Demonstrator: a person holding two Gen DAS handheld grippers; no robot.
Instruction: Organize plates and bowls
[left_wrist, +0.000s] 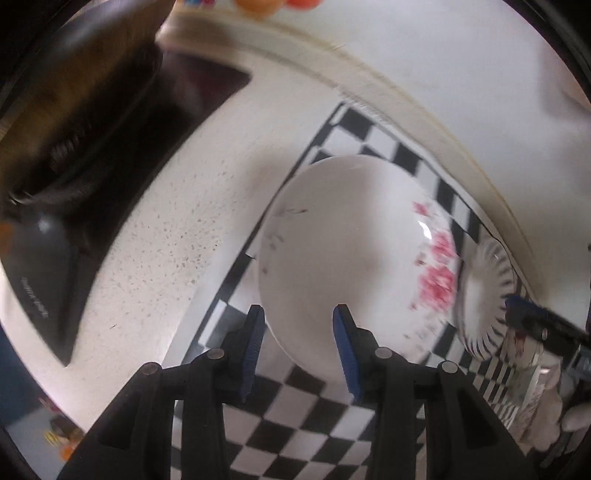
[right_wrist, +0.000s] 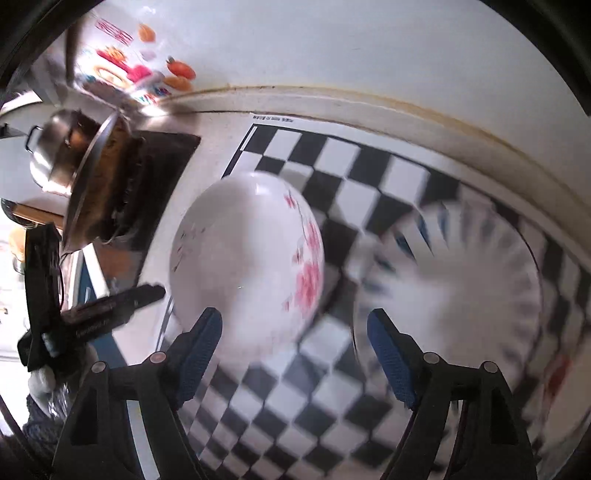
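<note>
Left wrist: left gripper (left_wrist: 298, 317) spread w/ nothing between, just over floral bowl (left_wrist: 354, 254) on checkered mat (left_wrist: 295, 424). Right gripper (right_wrist: 295, 325) also spread, empty, btwn bowl & blue-striped plate (right_wrist: 461, 280).

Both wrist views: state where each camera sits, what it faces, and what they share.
Left wrist: on the left claw, open, facing down at the floral plate on the checkered mat; the right claw shows at the right edge.
Right wrist: on the right claw, open, between the floral plate and the striped plate; left claw visible.
Shared: both plates, mat.
</note>
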